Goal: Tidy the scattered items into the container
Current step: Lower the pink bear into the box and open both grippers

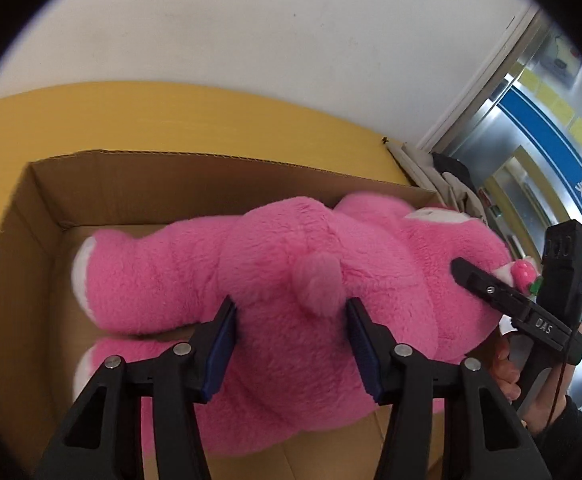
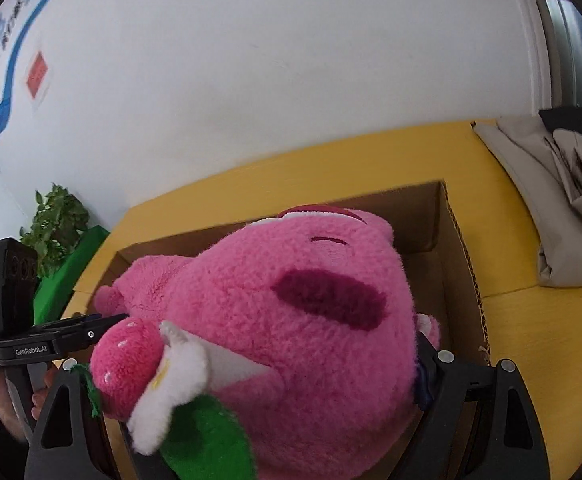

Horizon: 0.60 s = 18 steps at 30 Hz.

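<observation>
A big pink plush bear (image 1: 275,272) lies in an open cardboard box (image 1: 43,216) on a yellow table. My left gripper (image 1: 291,312) clamps the bear's rump, one blue pad on each side below its small tail (image 1: 321,280). In the right wrist view the bear's head (image 2: 299,320) fills the frame, with a plush strawberry, white flower and green leaf on it. My right gripper (image 2: 251,392) squeezes the head from both sides; its fingertips are hidden in the fur. The box wall (image 2: 423,216) shows behind the head.
A folded beige cloth bag (image 2: 563,216) lies on the yellow table (image 2: 531,360) right of the box. A green plant (image 2: 57,224) and a green object stand at the table's far left. A white wall is behind; a glass door (image 1: 531,136) is at the right.
</observation>
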Each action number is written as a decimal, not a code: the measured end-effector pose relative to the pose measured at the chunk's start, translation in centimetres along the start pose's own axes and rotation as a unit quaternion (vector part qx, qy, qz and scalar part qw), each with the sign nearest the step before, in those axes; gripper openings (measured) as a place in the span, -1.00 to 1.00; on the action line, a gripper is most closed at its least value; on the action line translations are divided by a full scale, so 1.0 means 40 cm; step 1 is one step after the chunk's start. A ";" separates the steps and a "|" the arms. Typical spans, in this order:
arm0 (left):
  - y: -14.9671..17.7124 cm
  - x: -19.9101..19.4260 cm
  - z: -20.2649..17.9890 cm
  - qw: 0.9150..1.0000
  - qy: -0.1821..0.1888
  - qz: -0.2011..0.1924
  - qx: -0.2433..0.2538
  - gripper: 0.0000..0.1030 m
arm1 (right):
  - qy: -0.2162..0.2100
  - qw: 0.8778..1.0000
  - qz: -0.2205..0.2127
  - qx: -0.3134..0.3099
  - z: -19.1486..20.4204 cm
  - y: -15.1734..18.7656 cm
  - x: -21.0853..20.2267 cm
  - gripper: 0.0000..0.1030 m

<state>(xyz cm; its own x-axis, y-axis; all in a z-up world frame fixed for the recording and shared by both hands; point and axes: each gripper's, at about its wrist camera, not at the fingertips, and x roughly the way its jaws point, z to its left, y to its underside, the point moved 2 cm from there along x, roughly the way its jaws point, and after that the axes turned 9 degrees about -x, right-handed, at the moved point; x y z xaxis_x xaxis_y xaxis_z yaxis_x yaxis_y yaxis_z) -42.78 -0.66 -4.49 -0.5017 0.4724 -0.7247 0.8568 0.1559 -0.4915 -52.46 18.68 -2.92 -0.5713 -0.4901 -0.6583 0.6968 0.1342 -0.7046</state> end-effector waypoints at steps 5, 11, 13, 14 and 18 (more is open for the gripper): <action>0.001 0.008 -0.022 0.997 -0.069 -0.015 0.022 0.49 | 0.006 1.000 0.002 0.017 -0.026 -0.009 0.025 0.80; -0.011 -0.114 0.033 0.999 -0.054 -0.005 0.004 0.51 | 0.028 0.999 0.019 -0.030 0.018 -0.018 -0.053 1.00; 0.003 -0.192 0.031 0.996 -0.076 -0.008 0.035 0.49 | 0.038 0.996 -0.001 -0.085 0.049 -0.017 -0.132 1.00; 0.016 -0.228 0.028 0.994 -0.092 -0.010 0.051 0.49 | 0.037 0.994 -0.005 -0.100 0.060 -0.015 -0.168 1.00; 0.115 -0.310 0.046 0.986 -0.133 0.030 0.098 0.49 | -0.008 0.991 0.048 -0.124 0.102 0.058 -0.258 1.00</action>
<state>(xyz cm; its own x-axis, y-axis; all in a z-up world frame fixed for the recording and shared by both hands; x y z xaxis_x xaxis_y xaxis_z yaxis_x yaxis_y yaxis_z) -32.85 -7.40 1.32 -0.4867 0.2265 -0.8437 0.8594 -0.0489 -0.5090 -43.16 20.54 3.33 -0.5001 -0.4781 -0.7220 0.6182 0.3866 -0.6843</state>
